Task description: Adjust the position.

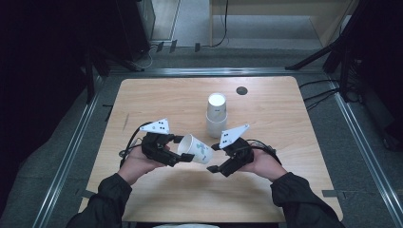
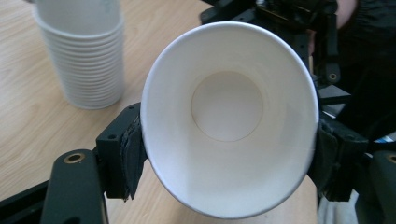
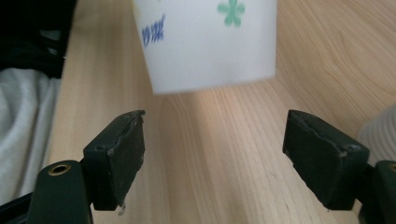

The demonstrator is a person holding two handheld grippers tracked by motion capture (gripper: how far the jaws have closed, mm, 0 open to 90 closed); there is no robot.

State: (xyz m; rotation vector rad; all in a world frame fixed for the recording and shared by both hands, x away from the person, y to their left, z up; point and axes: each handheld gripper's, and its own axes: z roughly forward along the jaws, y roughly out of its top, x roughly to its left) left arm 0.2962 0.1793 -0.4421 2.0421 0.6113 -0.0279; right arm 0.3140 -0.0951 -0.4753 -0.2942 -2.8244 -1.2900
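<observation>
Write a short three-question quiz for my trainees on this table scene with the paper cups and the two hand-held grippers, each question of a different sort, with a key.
1. True or false: the left gripper grips the single paper cup near its rim.
2. How do the right gripper's jaws stand? A) shut on the cup B) open, nothing between them C) shut on the stack
3. Short answer: where does the stack of cups stand relative to the held cup?

Key
1. True: in the left gripper view the pads press both sides of the cup's mouth.
2. B: the cup's base hangs beyond the open pads, untouched.
3. Upright on the wooden table, farther from the person, apart from the held cup.
</observation>
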